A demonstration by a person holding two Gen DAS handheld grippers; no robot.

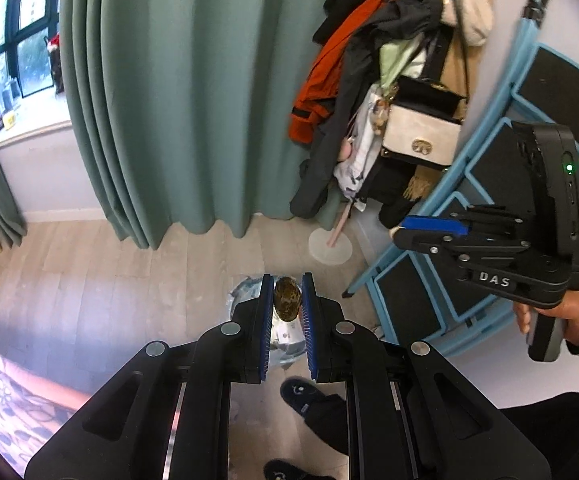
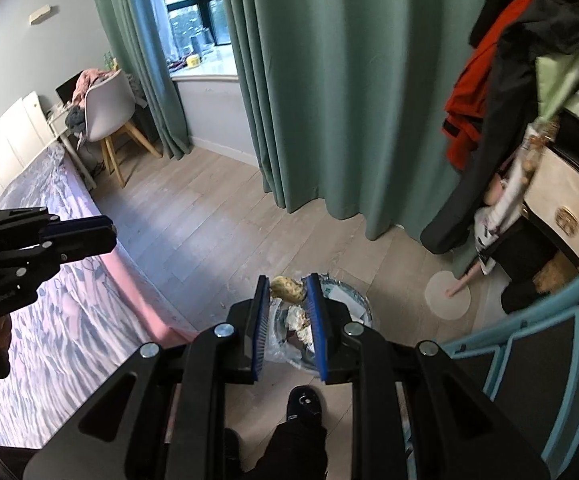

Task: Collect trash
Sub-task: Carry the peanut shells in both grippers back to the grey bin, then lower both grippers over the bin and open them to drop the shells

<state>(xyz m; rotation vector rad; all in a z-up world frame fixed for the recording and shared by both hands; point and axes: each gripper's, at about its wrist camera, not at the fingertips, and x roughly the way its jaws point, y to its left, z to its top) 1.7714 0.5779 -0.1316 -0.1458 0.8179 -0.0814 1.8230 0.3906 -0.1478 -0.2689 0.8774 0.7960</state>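
My left gripper (image 1: 287, 286) is shut on a brown, mottled piece of trash (image 1: 287, 298) and holds it above a round bin (image 1: 245, 292) lined with a plastic bag on the floor. My right gripper (image 2: 287, 286) is shut on a yellowish crumpled piece of trash (image 2: 287, 288), also above the bin (image 2: 353, 300), which holds several scraps. The right gripper shows in the left wrist view (image 1: 401, 232) at the right, and the left gripper shows in the right wrist view (image 2: 105, 232) at the left.
Green curtains (image 1: 177, 100) hang behind the bin. A coat rack (image 1: 389, 100) loaded with jackets and bags stands at the right, beside a folded blue stepladder (image 1: 489, 200). A bed (image 2: 49, 280) lies at the left. My slippered feet (image 1: 301, 394) stand near the bin.
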